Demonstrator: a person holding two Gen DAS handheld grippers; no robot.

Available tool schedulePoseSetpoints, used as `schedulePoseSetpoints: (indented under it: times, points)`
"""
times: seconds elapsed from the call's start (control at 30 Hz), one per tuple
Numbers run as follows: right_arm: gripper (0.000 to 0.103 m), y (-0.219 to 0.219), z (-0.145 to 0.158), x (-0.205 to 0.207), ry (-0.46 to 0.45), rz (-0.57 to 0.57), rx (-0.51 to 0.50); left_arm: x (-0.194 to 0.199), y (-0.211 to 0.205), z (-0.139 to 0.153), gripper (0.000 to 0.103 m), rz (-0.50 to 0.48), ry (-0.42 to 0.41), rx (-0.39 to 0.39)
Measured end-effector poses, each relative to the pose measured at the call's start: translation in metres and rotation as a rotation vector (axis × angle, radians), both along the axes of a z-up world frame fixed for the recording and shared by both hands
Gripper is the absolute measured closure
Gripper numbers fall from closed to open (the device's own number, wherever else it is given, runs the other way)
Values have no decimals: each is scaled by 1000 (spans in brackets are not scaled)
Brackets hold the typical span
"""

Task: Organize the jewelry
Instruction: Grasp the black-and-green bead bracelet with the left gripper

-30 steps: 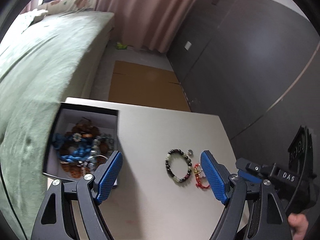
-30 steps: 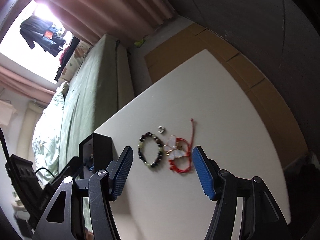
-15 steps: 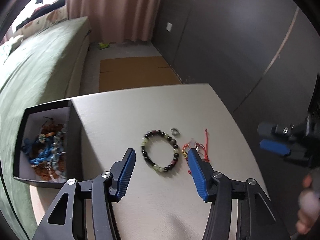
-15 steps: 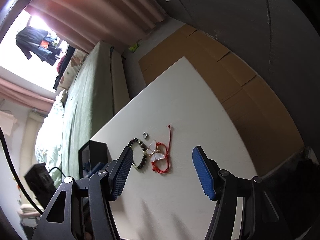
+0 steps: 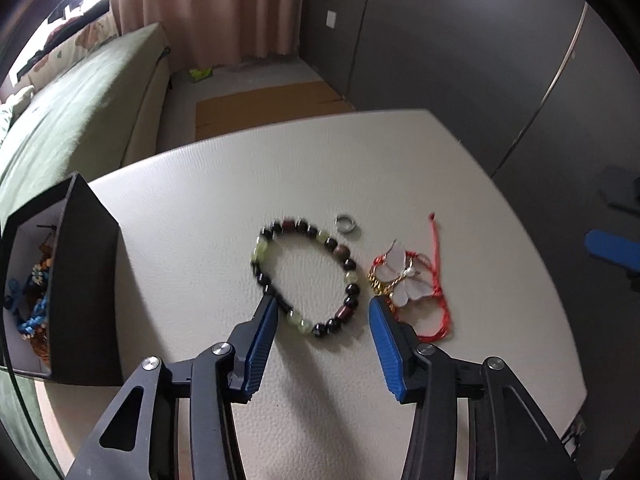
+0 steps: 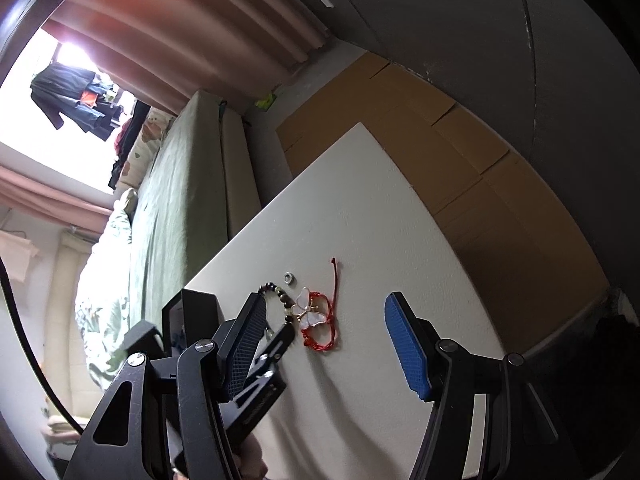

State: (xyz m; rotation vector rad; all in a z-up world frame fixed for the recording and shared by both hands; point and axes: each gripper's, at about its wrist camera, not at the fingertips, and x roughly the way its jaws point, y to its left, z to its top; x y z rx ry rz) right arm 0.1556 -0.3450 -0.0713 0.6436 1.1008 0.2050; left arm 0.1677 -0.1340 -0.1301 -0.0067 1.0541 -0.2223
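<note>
A bracelet of dark and green beads (image 5: 352, 290) lies on the white table (image 5: 240, 184). A small silver ring (image 5: 346, 224) sits at its far side, and a red cord bracelet with a white butterfly (image 5: 408, 280) lies to its right. My left gripper (image 5: 323, 303) hangs low over the beaded bracelet's near part with its jaws closing. Beads lie between the blue pads, which do not press on them. My right gripper (image 6: 325, 300) stands open above the table, nothing held. From there I see the red bracelet (image 6: 320, 320), the ring (image 6: 289, 277) and the left gripper's finger (image 6: 276, 344).
A black box (image 5: 86, 280) with white inner walls stands at the table's left edge, holding blue and brown jewelry (image 5: 32, 300). A green bed (image 5: 80, 100) runs along the left. Cardboard (image 5: 272, 104) lies on the floor beyond the table. Dark wardrobe doors (image 5: 460, 60) close the right side.
My left gripper has swung right, away from the box, and come down over the beaded bracelet, its jaws narrowing. The right gripper has drawn back a little from the jewelry.
</note>
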Motion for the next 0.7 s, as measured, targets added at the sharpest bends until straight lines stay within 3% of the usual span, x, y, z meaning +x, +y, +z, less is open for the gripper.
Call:
schedulePoseSetpoints:
  times: [0.2,0.33,0.47,0.67,0.7]
  points:
    - [40,-3,2,-2,-1,-5,-9,-6,-8,-4,60,-17,-25,71]
    - [40,-2,1,-2,1,-3,-16,-12,-8,-2,86,-39,-29,81]
    - [40,4,0,-1,5,10,-33,-8,12,3,86,-2,16,-20]
    - [40,17,-4,4,8,44,-36,-12,34,30,87,35,-33,-94]
    - [40,18,-5,5,11,48,-35,-13,37,34,97,40,-39,-107]
